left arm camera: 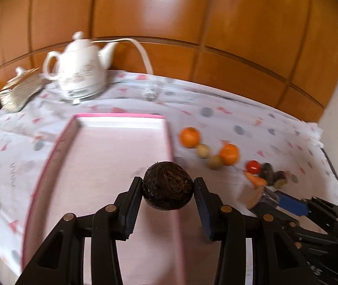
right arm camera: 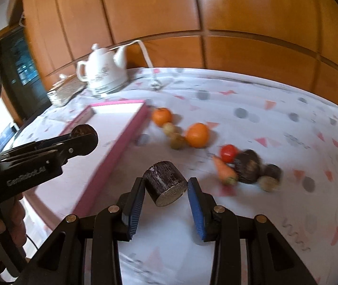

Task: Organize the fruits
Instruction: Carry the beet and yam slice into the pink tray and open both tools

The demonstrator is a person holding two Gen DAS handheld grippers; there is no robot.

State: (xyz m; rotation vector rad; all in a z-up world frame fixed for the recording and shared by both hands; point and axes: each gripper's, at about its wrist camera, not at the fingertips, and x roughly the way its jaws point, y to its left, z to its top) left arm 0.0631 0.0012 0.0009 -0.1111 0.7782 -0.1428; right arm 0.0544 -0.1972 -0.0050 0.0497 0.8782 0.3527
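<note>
two hand-held grippers, each gripping a dark piece above the cloth-covered bench (left arm camera: 216, 109)

the pink tray (left arm camera: 112, 156) lies under the left hand-held gripper (left arm camera: 168, 186), clamped on a dark round fruit (left arm camera: 168, 185); the right hand-held gripper (right arm camera: 165, 186) pinches a dark cut cylinder (right arm camera: 165, 185). two oranges (right arm camera: 197, 135), a carrot (right arm camera: 223, 169) and a tomato (right arm camera: 228, 153) lie beside the tray.

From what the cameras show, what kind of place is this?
Probably a room in a home: a white electric kettle on a table with a patterned tablecloth, and wooden cabinet doors behind it.
</note>
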